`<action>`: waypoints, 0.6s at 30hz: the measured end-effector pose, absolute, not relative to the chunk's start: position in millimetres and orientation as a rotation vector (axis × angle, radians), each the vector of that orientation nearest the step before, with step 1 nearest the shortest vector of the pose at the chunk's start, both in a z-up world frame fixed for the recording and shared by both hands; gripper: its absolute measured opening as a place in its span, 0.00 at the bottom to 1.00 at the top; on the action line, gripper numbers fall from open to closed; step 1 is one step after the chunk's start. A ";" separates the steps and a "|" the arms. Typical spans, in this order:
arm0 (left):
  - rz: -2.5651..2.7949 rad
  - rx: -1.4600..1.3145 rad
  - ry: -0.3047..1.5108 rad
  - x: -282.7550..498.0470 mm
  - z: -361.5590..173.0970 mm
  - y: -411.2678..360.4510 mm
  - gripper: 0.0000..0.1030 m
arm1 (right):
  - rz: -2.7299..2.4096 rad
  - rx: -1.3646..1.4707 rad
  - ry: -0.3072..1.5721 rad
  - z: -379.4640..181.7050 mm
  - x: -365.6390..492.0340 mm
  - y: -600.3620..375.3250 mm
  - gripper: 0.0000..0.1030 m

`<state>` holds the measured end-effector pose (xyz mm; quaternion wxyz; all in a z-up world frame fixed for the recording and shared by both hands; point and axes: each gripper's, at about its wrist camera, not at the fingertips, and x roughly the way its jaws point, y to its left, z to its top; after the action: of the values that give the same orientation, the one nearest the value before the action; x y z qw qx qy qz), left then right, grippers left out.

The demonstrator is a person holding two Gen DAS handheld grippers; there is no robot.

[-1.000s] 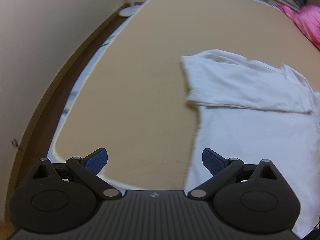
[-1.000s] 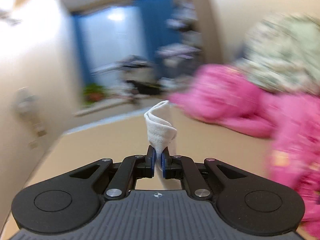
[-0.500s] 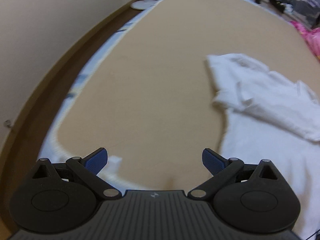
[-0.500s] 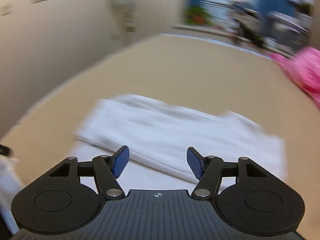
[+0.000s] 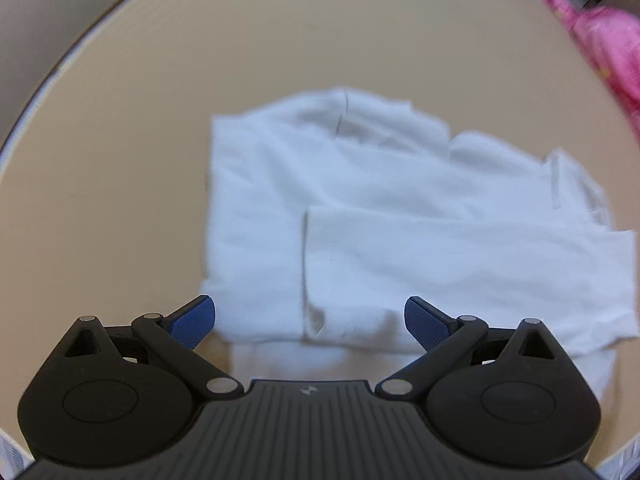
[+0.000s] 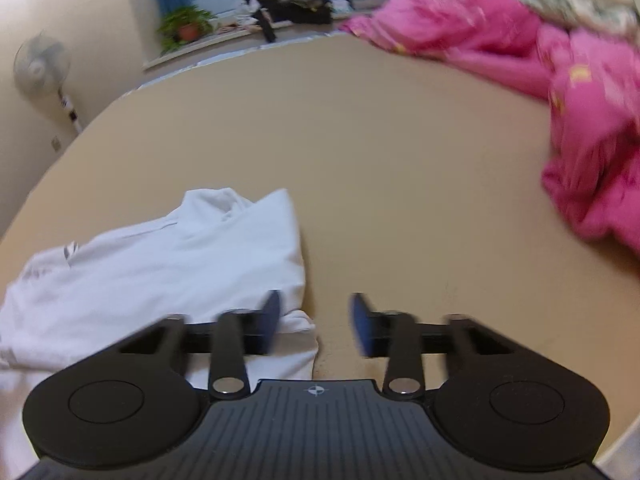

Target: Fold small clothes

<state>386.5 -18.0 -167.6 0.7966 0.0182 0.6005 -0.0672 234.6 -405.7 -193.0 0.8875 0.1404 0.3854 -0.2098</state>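
Our left tongs stand wide apart and hold nothing; their black body hides the near hem of the white garment, and the frame cuts off that garment's right end; its edges blur, so we cannot make out the seams. The garment lies partly folded on the tan surface, directly ahead of the left tongs, one folded layer reaching in between the blue pads. Our right tongs are open to a middling gap, empty and smeared by motion; the garment lies to their left, its corner just beside the left pad. Farther right, a pink quilt is heaped, blurred.
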 end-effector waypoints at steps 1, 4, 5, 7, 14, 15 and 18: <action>-0.120 0.056 1.321 391.1 -178.1 -24.4 0.99 | -0.436 0.293 0.813 -199.8 234.0 -410.2 0.30; -0.088 0.134 1.342 389.7 -191.1 -38.1 0.99 | -0.414 0.173 0.903 -214.5 243.5 -399.7 0.33; -0.083 0.150 1.327 387.0 -189.3 -42.0 0.96 | -0.408 0.082 0.945 -221.2 247.2 -390.1 0.37; -0.076 0.188 1.282 379.0 -180.4 -47.9 0.71 | -0.385 -0.068 0.973 -235.3 250.8 -371.9 0.37; -0.065 0.193 1.208 372.5 -138.8 -44.1 0.00 | -0.281 -0.311 0.873 -241.7 259.8 -326.3 0.11; -0.069 0.182 1.186 372.0 -130.4 -43.6 0.00 | -0.276 -0.342 0.880 -243.3 259.5 -322.8 0.10; -0.097 0.132 1.123 372.0 -101.1 -36.5 0.00 | -0.258 -0.355 0.883 -240.3 250.5 -318.8 0.08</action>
<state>372.0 -36.5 -101.1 0.8433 0.0624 0.5319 -0.0458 250.5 -318.8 -240.3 0.8810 -0.1702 0.4237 -0.1236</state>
